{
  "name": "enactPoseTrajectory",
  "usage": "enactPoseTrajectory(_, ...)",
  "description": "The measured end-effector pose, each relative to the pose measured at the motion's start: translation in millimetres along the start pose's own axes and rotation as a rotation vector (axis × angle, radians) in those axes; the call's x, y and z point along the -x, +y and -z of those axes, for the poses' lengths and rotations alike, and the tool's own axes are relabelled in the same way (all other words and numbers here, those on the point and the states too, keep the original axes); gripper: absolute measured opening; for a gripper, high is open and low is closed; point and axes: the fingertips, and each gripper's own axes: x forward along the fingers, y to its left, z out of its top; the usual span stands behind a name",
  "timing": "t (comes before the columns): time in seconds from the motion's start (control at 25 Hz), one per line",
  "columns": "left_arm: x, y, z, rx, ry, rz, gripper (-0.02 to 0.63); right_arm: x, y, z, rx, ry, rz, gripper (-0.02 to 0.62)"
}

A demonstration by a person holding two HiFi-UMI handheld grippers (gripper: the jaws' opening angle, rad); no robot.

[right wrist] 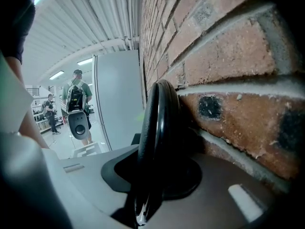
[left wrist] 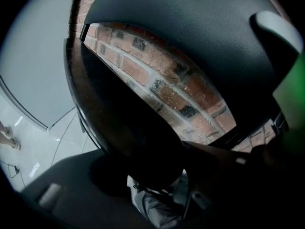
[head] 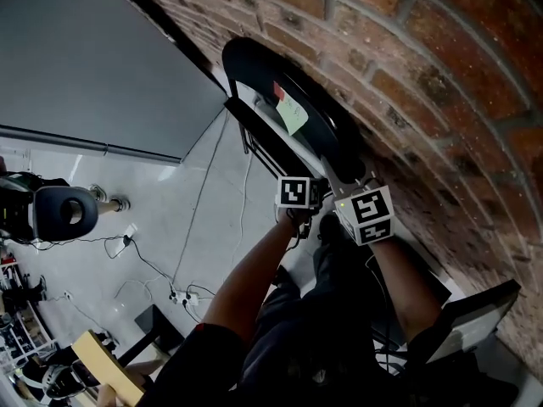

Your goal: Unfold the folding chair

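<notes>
A folded black folding chair (head: 280, 83) leans against the brick wall (head: 407, 49), with a green note (head: 291, 111) stuck on it. My left gripper (head: 299, 195) reaches its lower part; in the left gripper view its jaws stand wide around the dark seat panel (left wrist: 119, 128), closed on it, with the padded backrest (left wrist: 190, 32) above. My right gripper (head: 361, 202) sits just right of it, next to the wall. In the right gripper view it (right wrist: 147, 194) is shut on the chair's thin black back edge (right wrist: 159, 128). The fingertips are hidden behind the marker cubes in the head view.
The brick wall (right wrist: 224, 56) runs close along the right. A grey panel (head: 85, 58) stands at the left, with cables (head: 161, 270) on the pale floor. A black stand (head: 475, 312) is at the lower right. People (right wrist: 76, 104) stand far off.
</notes>
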Motion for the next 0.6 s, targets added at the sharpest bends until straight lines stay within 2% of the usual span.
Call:
enactPoseTrajectory(0.24,3,6,0,0.005,-0.041,0.002,0.305,-4,3,1,-0.01,-0.003,-0.014,0.098)
enactPoseTrajectory(0.6,8,14,22,0.049,-0.017,0.035,0.31,-3,4,5,-0.007,-0.007,-0.018,0.094)
